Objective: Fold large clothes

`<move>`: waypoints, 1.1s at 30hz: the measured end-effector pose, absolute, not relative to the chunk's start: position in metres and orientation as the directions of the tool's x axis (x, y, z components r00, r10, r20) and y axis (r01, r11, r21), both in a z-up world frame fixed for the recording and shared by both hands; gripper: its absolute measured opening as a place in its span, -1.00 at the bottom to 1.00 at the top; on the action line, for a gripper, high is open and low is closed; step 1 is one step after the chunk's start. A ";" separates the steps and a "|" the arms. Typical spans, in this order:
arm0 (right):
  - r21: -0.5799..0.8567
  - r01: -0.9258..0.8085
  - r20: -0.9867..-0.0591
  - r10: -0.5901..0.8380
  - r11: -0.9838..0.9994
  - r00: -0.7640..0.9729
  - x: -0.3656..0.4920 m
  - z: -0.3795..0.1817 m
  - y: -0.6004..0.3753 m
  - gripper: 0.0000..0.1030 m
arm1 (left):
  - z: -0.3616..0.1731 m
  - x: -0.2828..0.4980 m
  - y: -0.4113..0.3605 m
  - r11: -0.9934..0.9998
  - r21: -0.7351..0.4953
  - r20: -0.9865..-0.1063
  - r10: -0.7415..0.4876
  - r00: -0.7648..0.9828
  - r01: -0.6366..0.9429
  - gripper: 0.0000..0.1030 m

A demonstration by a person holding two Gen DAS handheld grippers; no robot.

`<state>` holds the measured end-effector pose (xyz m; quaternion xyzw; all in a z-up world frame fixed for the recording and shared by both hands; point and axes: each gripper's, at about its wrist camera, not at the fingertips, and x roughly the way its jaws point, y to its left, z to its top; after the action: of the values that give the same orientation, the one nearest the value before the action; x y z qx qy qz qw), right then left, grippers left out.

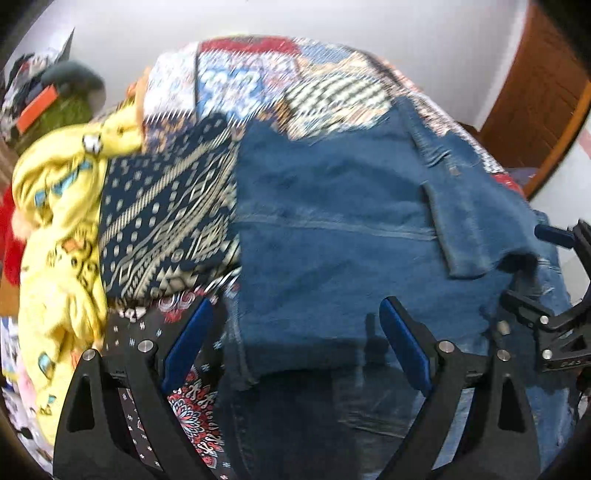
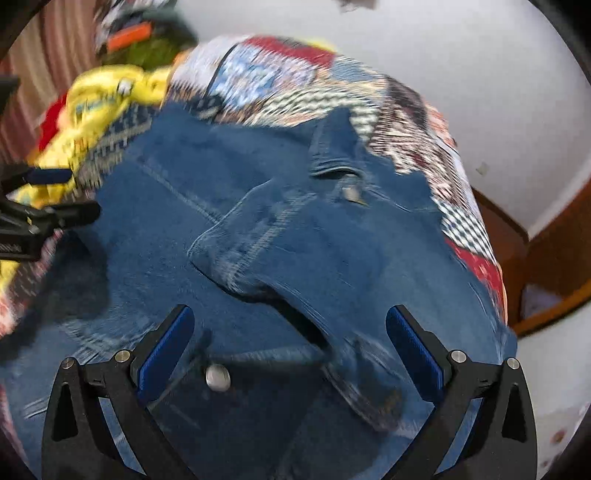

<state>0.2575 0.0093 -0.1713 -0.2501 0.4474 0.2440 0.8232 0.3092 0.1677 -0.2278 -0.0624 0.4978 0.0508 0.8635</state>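
Blue denim garment [image 2: 280, 229] with pale stitching on a patchwork bedspread [image 1: 258, 81] (red, blue, white, checkered), beside a navy cloth [image 1: 166, 225] with cream geometric print and a yellow printed fabric [image 1: 62, 229]; hand-held gripper pads [image 2: 417, 354] blue.

White wall [image 1: 332, 22] behind. Brown wooden furniture [image 1: 535, 92] at right, kind unclear. Bed under a patchwork spread [image 1: 258, 81]. Pinkish striped curtain [image 2: 48, 44] far left. Pale floor [image 2: 554, 387].

Blue denim jeans [image 1: 332, 229], folded over, rumpled, lying on patterned bedspread [image 1: 258, 85]
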 end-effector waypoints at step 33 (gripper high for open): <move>0.119 -0.345 -0.774 0.305 0.931 0.555 0.278 -0.110 -0.116 -0.80 | -0.273 0.308 0.172 0.964 -0.047 -0.893 0.077 0.443 -0.262 0.93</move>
<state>0.2777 -0.1156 -0.1102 -0.0231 0.4344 0.1842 0.8814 0.3082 0.1722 -0.2728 -0.0896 0.5183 0.1003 0.8446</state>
